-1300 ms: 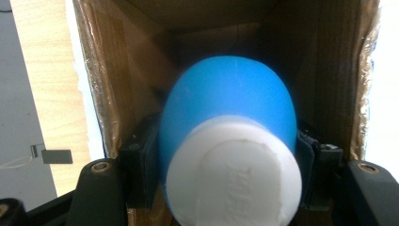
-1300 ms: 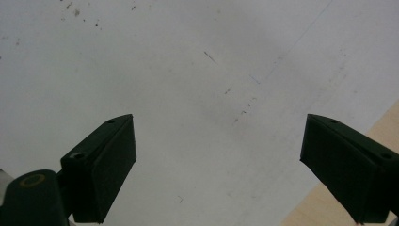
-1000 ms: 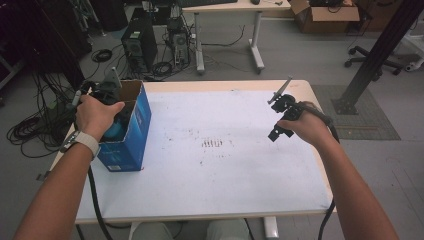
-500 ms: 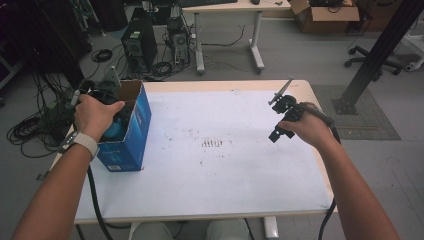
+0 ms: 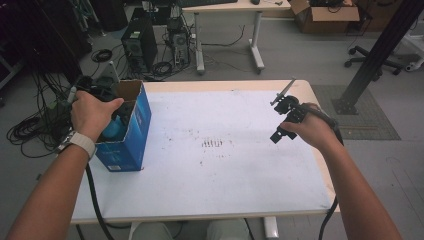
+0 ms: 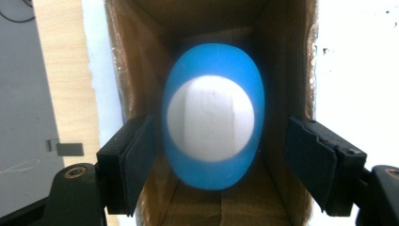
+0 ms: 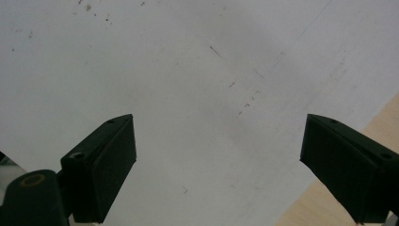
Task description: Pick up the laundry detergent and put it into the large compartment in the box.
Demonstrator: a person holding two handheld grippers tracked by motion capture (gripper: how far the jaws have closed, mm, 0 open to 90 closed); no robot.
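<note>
L hand-held gripper (image 6: pixel 214 165) points down into the open blue box (image 5: pixel 131 137) at the counter's (image 5: pixel 225 185) left edge. Jaws stand apart either side of the blue-and-white ball (image 6: pixel 214 123), w/ a visible gap on each side; pads not pressing. Jaws have just been opening w/ the ball between them, so this reads as a release: ball looks set down inside the box, cardboard walls close around it, so it can't roll off. Whether it rests on the box floor I can't tell, as the ball is blurred close to the lens.

In the high view the L hand (image 5: pixel 92 112) sits over the box mouth, covering most of the gripper; a bit of blue shows beneath.

R hand-held gripper (image 7: pixel 216 165) is held well apart over bare white counter near the right edge, jaws wide, nothing between them. Prob. parked out of the way while L does the work. R hand (image 5: pixel 310 130) hangs above the surface, not resting on it.
</note>
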